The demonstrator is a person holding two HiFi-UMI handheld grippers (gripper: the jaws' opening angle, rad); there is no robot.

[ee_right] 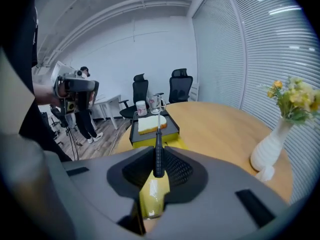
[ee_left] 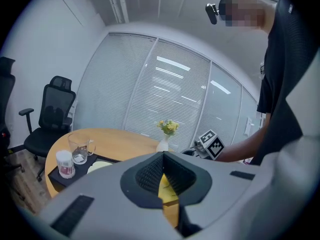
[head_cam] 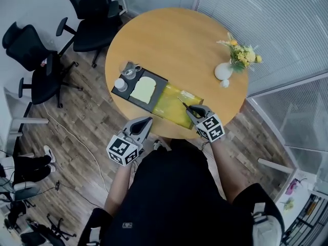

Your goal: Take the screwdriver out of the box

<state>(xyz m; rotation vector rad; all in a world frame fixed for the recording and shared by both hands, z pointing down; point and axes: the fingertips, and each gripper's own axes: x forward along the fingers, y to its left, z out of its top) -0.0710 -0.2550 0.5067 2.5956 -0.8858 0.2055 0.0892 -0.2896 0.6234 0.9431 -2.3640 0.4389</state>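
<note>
My right gripper [head_cam: 188,108] is shut on a screwdriver [head_cam: 183,104] and holds it just above the open yellow box [head_cam: 171,104] near the table's front edge. In the right gripper view the black ribbed handle [ee_right: 158,151] sits between the pads of the right gripper [ee_right: 158,159]. Its thin shaft points away from me toward the tray, and the yellow box [ee_right: 151,194] shows below the jaws. My left gripper [head_cam: 148,121] hangs off the table's front edge, left of the box, its tips together on nothing. In its own view the left gripper [ee_left: 162,156] points at the box [ee_left: 165,186].
A black tray [head_cam: 159,79] left of the box carries a pale slice [head_cam: 143,88], a glass mug [head_cam: 130,69] and a small white jar [head_cam: 121,84]. A white vase of yellow flowers [head_cam: 224,70] stands at the round table's [head_cam: 174,40] right. Office chairs [head_cam: 95,14] stand beyond.
</note>
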